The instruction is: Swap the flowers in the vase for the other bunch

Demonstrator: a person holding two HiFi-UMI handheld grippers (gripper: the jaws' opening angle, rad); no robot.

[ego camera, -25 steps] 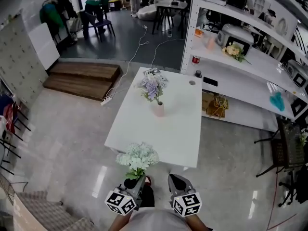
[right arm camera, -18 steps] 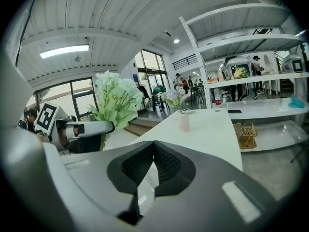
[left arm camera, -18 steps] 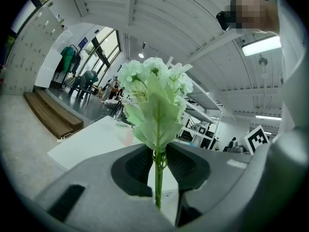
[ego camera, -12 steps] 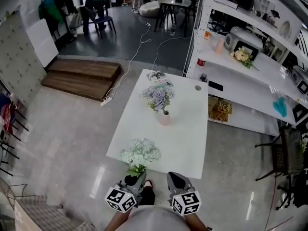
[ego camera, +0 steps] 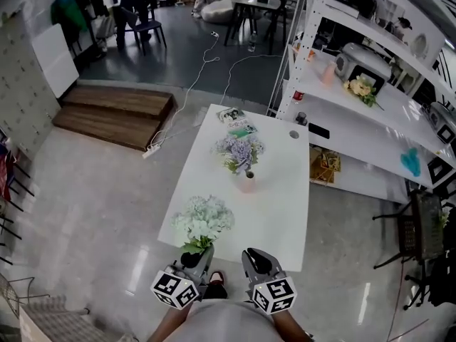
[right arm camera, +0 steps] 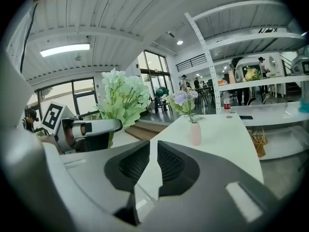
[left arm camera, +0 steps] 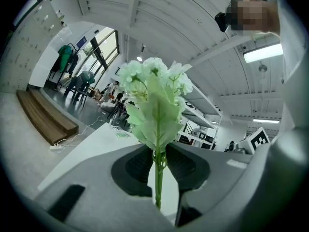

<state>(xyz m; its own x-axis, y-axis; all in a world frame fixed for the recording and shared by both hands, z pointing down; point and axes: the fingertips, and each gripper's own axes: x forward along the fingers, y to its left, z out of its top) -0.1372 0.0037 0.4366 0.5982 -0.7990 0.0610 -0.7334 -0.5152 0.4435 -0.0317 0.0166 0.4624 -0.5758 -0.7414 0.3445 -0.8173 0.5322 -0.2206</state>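
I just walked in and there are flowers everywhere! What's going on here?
A person holds a gripper in each hand near a white table. The left gripper is pinching the stem of a white flower bunch, held upright. The right gripper has nothing in it, and its jaws are opening. On the table, purple flowers stand in a small pink vase, so the swap isn't done yet.

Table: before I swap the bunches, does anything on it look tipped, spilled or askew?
Nothing stands out. The pink vase stands upright on the table, purple flowers in it; the left gripper holds the white bunch upright.
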